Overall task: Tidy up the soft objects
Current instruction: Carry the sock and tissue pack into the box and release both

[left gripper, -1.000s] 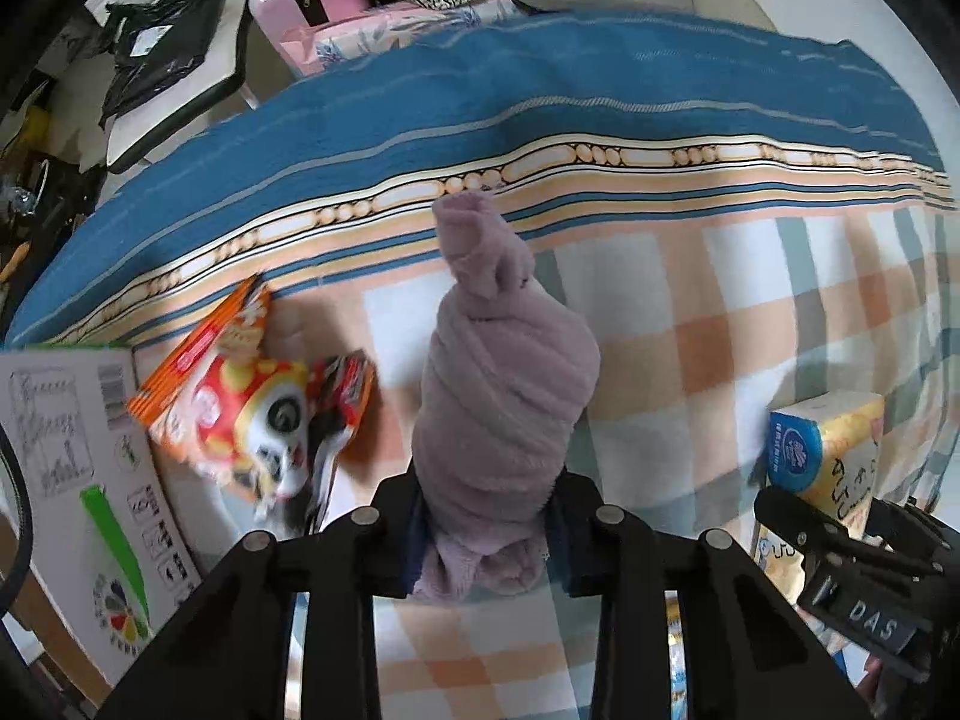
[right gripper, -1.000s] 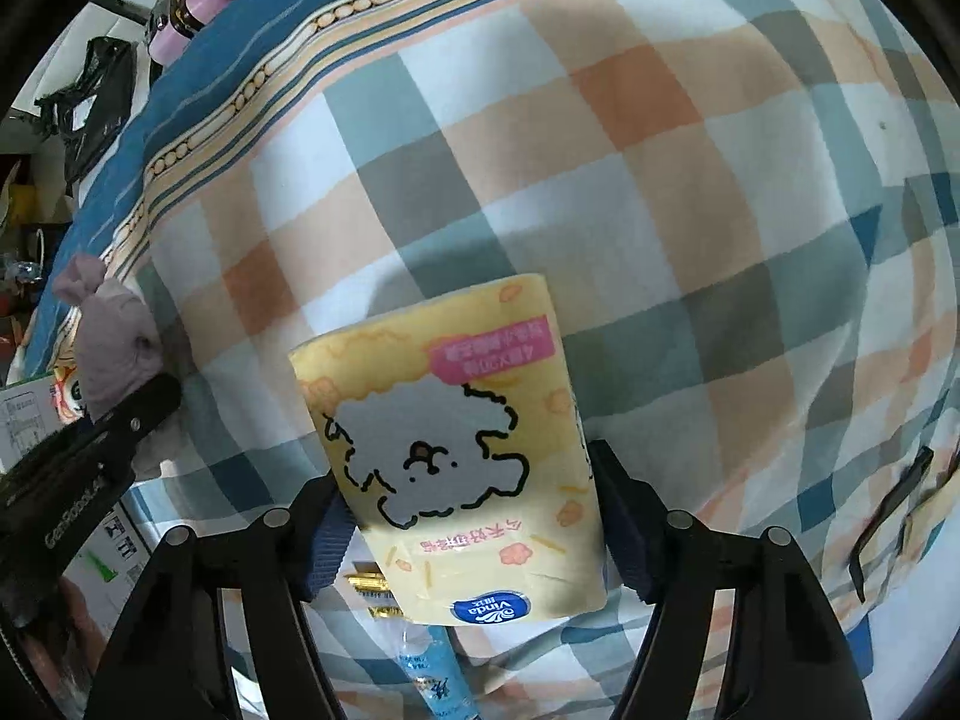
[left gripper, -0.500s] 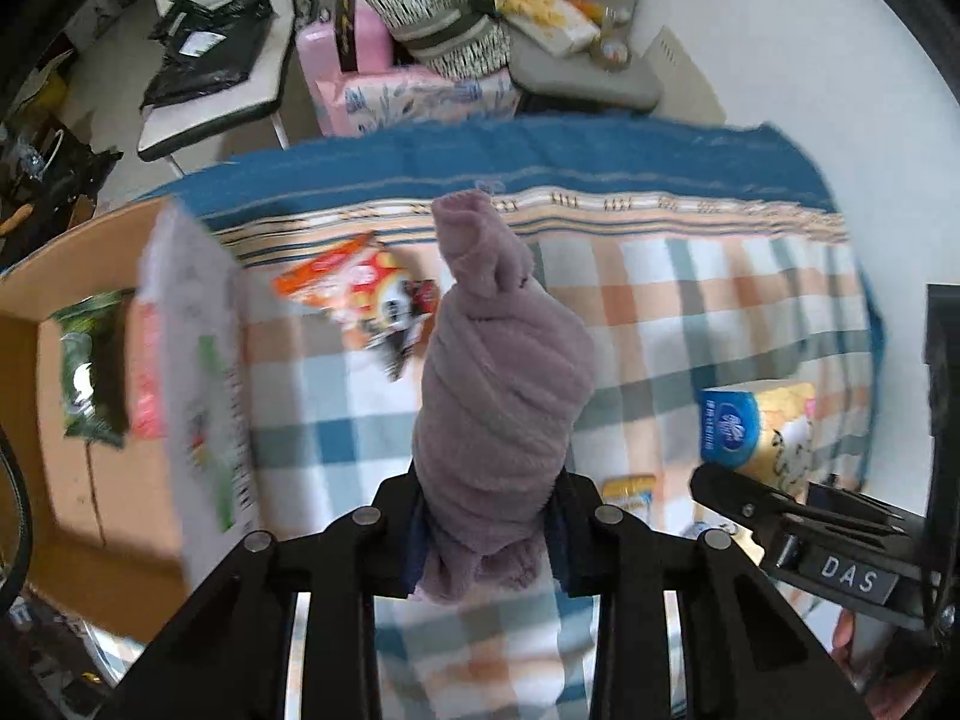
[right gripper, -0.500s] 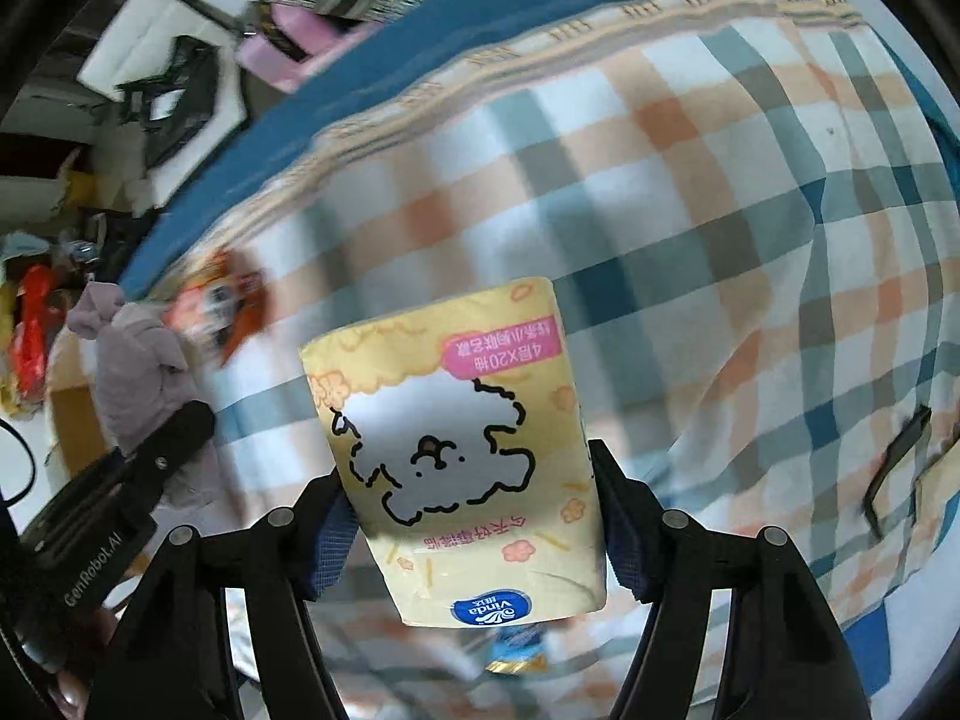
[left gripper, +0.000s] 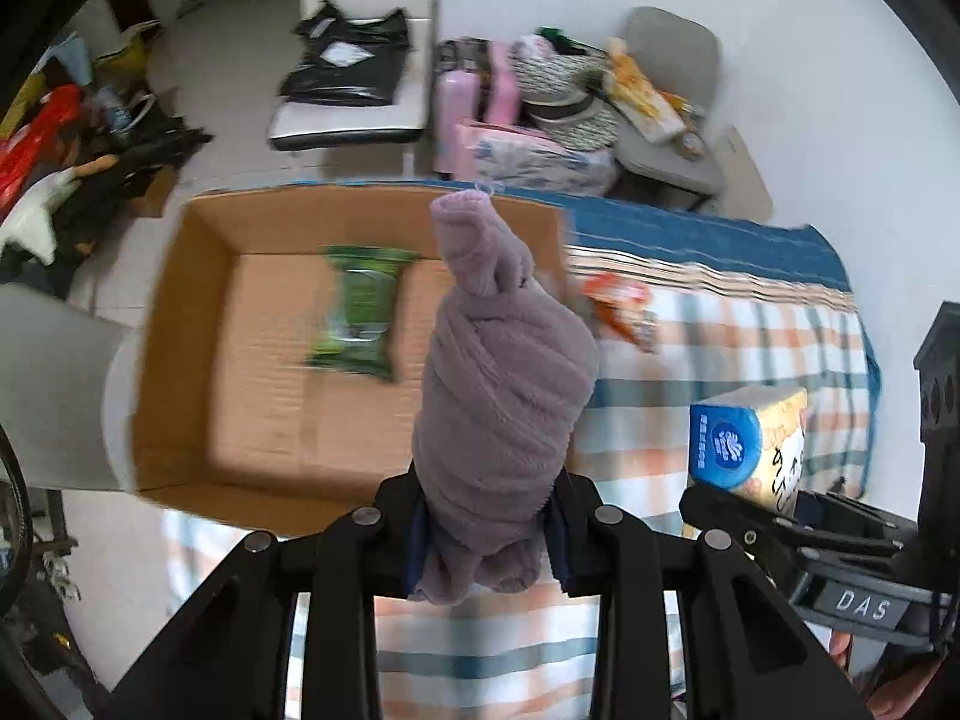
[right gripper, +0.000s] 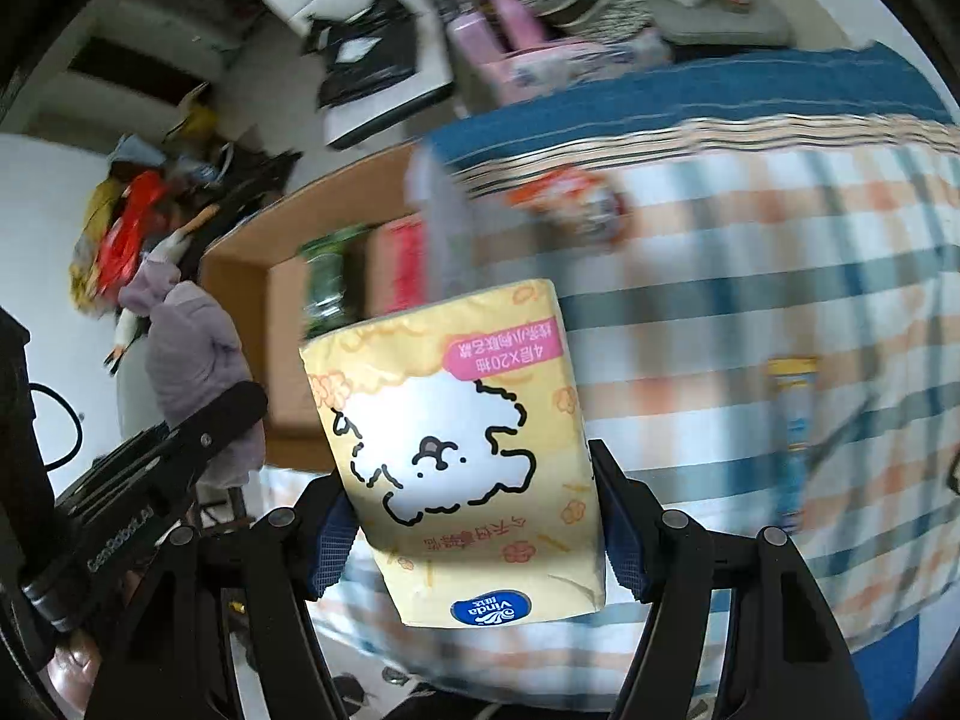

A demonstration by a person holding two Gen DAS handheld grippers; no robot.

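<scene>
My left gripper (left gripper: pixel 487 531) is shut on a rolled mauve towel (left gripper: pixel 501 384) and holds it up in the air, near the right edge of an open cardboard box (left gripper: pixel 198 276). My right gripper (right gripper: pixel 474 531) is shut on a yellow tissue pack (right gripper: pixel 462 450) with a cartoon dog, held above the checked cloth (right gripper: pixel 750 276). The tissue pack also shows in the left wrist view (left gripper: pixel 747 444) at the right. The towel and left gripper show in the right wrist view (right gripper: pixel 192 360) at the left. The box holds a green packet (left gripper: pixel 360 312).
An orange snack bag (left gripper: pixel 618 306) lies on the checked cloth (left gripper: pixel 720 360) beside the box. A red item (right gripper: pixel 399 264) lies in the box (right gripper: pixel 288 312). Chairs with bags (left gripper: pixel 360 60) and a pile of clutter (left gripper: pixel 540 114) stand beyond the table.
Both grippers have risen and swung left with their loads. The cardboard box has come fully into view; the snack bag now lies to the right of the towel.
</scene>
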